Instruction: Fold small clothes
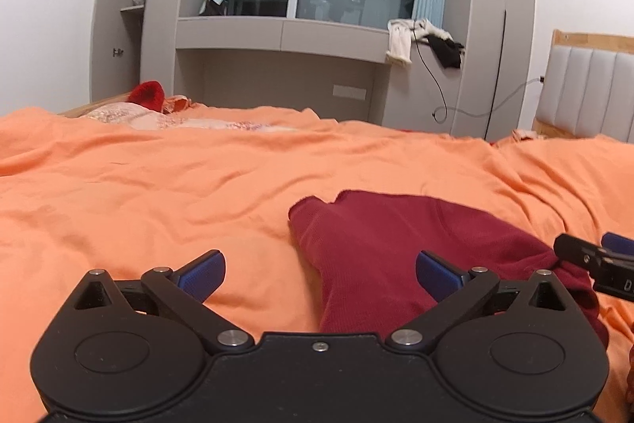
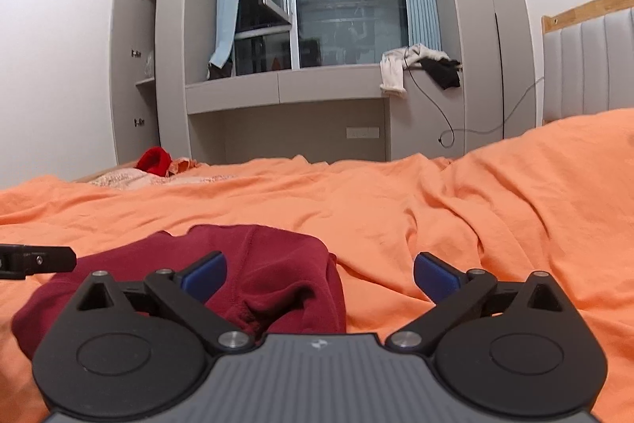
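A dark red small garment (image 1: pixel 388 236) lies rumpled on the orange bedsheet (image 1: pixel 158 193). My left gripper (image 1: pixel 320 274) is open and empty, low over the sheet, with the garment's left edge between its blue fingertips. In the right wrist view the same garment (image 2: pixel 261 264) lies under the left half of my right gripper (image 2: pixel 320 274), which is open and empty. The right gripper's black tip shows at the right edge of the left wrist view (image 1: pixel 594 260). The left gripper's tip shows at the left edge of the right wrist view (image 2: pixel 35 259).
A bright red item (image 1: pixel 147 94) and pale patterned cloth (image 1: pixel 130 115) lie at the bed's far left corner. A grey cabinet and window desk (image 1: pixel 277 38) stand beyond the bed, with clothes (image 1: pixel 420 42) hanging over its ledge. A padded headboard (image 1: pixel 590 94) is at the right.
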Demonstrator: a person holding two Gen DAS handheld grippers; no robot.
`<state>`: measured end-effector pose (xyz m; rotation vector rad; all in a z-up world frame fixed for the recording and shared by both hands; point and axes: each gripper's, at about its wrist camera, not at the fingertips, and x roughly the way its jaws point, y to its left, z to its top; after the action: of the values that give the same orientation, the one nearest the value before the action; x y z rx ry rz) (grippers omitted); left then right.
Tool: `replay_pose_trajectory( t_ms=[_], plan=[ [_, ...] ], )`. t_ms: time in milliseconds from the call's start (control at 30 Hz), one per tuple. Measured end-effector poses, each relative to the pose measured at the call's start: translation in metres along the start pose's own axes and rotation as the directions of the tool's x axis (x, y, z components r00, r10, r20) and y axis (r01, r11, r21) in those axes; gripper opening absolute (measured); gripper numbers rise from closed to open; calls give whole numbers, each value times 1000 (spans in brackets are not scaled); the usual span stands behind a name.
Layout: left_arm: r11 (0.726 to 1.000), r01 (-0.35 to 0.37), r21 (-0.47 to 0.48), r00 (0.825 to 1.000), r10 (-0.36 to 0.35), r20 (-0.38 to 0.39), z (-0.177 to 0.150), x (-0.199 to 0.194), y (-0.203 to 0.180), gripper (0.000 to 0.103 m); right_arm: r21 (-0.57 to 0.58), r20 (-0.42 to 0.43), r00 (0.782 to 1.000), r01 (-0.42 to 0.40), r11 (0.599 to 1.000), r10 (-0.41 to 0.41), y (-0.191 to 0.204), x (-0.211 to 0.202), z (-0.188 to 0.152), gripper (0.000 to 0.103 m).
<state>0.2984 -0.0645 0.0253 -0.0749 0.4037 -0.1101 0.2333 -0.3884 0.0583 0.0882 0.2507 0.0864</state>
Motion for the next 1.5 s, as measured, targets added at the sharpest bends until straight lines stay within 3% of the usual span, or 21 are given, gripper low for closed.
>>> replay_pose_trajectory(
  t_ms=[333,733,1167,1500],
  plan=[
    [1000,21,-2,989,-21,143,-5,-56,-5,102,-54,162,986,-18,998,26,20,-59,5,103],
    [999,33,29,980,-38,196,-28,-102,-9,102,12,252,967,24,1000,-26,15,-117,-10,103],
    [996,28,87,988,-40,150,-67,-141,-10,102,-32,261,965,47,998,-36,32,-172,-42,103],
    [995,23,93,992,-34,120,-93,-171,-11,102,-41,216,975,63,997,-52,42,-206,-64,103]
  ],
)
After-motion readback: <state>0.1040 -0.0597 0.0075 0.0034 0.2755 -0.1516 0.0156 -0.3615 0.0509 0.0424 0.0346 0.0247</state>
